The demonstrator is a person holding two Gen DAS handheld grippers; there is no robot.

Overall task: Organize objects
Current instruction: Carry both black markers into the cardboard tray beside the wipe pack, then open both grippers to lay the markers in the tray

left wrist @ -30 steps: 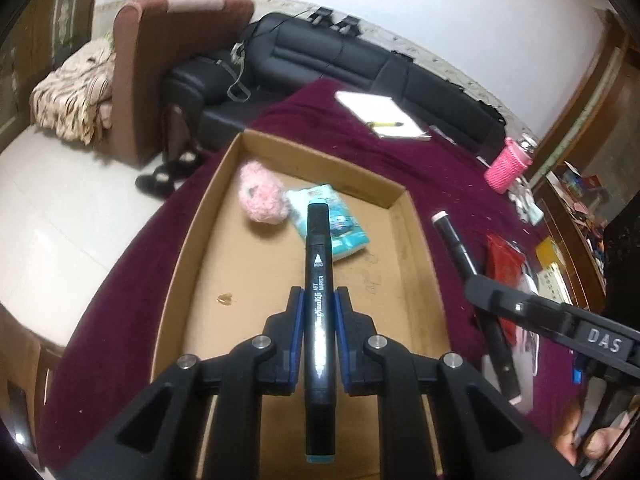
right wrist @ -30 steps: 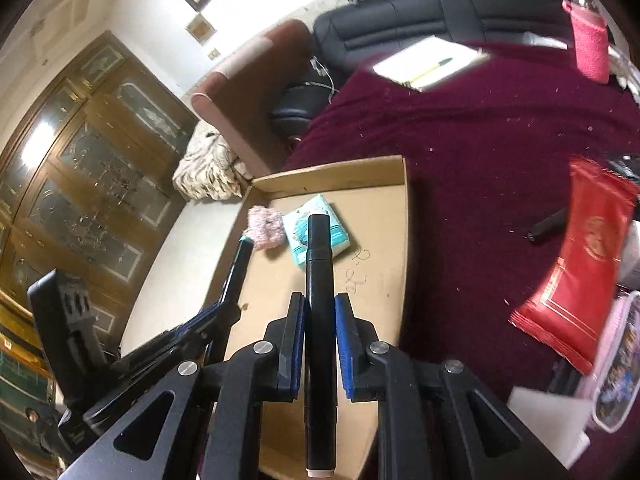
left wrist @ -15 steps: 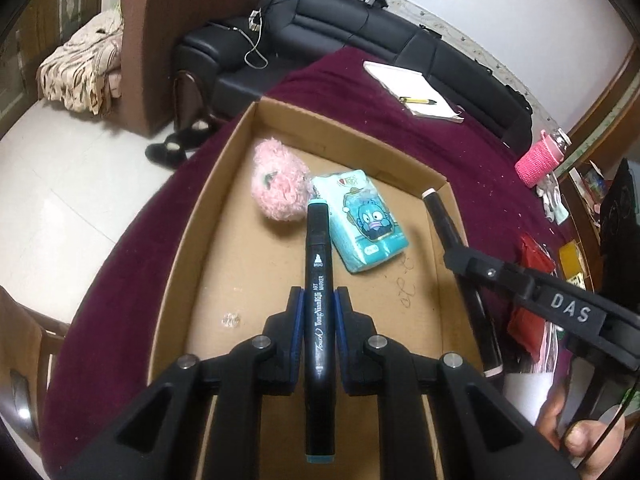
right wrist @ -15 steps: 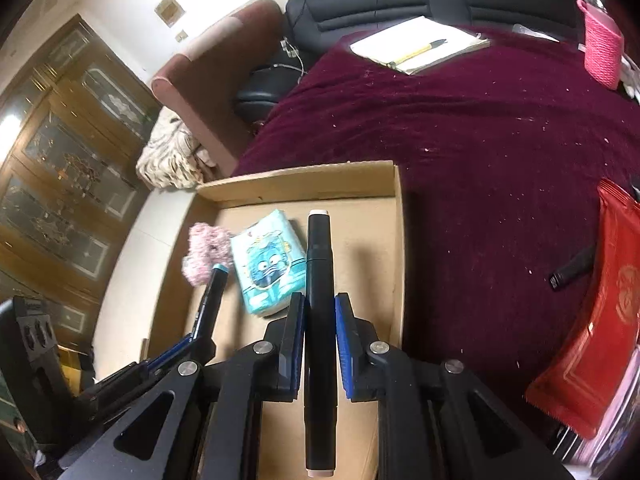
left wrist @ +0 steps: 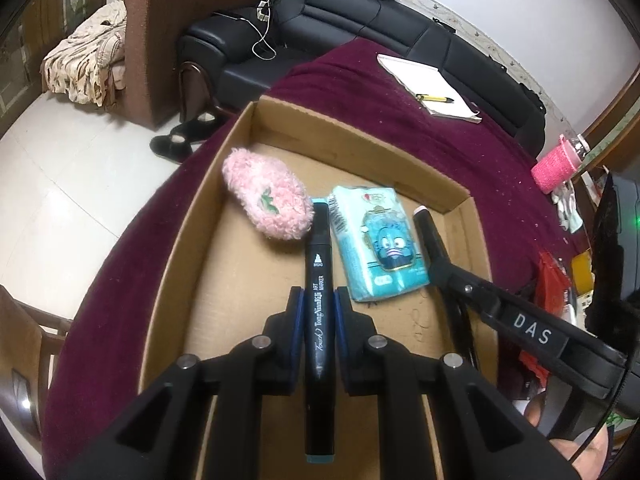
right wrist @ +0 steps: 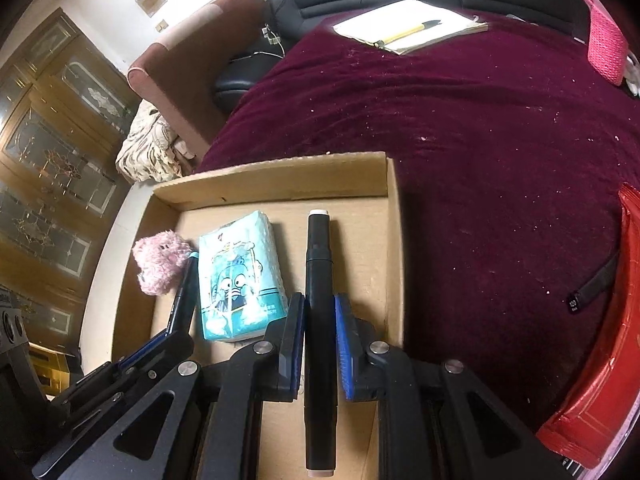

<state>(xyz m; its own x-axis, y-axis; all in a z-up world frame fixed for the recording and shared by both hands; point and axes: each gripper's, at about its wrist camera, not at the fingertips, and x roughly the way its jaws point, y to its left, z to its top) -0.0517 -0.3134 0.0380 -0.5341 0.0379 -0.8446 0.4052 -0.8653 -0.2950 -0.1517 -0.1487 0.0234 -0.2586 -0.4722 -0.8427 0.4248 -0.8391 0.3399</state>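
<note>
My left gripper (left wrist: 316,300) is shut on a black art marker (left wrist: 318,280) with a teal cap and holds it over the cardboard box (left wrist: 356,140), between a pink fluffy pouch (left wrist: 266,204) and a teal tissue pack (left wrist: 374,248). My right gripper (right wrist: 318,312) is shut on a black marker with a white end (right wrist: 319,264), low over the box floor by the right wall (right wrist: 394,240). The right gripper's marker also shows in the left wrist view (left wrist: 430,240). The pouch (right wrist: 160,260) and the tissue pack (right wrist: 240,276) show in the right wrist view too.
The box sits on a maroon cloth-covered table (right wrist: 480,120). A notepad with a pen (right wrist: 408,26), a pink knitted bottle (right wrist: 606,48), a red packet (right wrist: 596,360) and a small black item (right wrist: 592,288) lie on the cloth. A black sofa (left wrist: 360,20) stands behind.
Both grippers have moved forward and lower into the box with their markers. The pouch and tissue pack now look closer; the right marker is inside the box's right wall.
</note>
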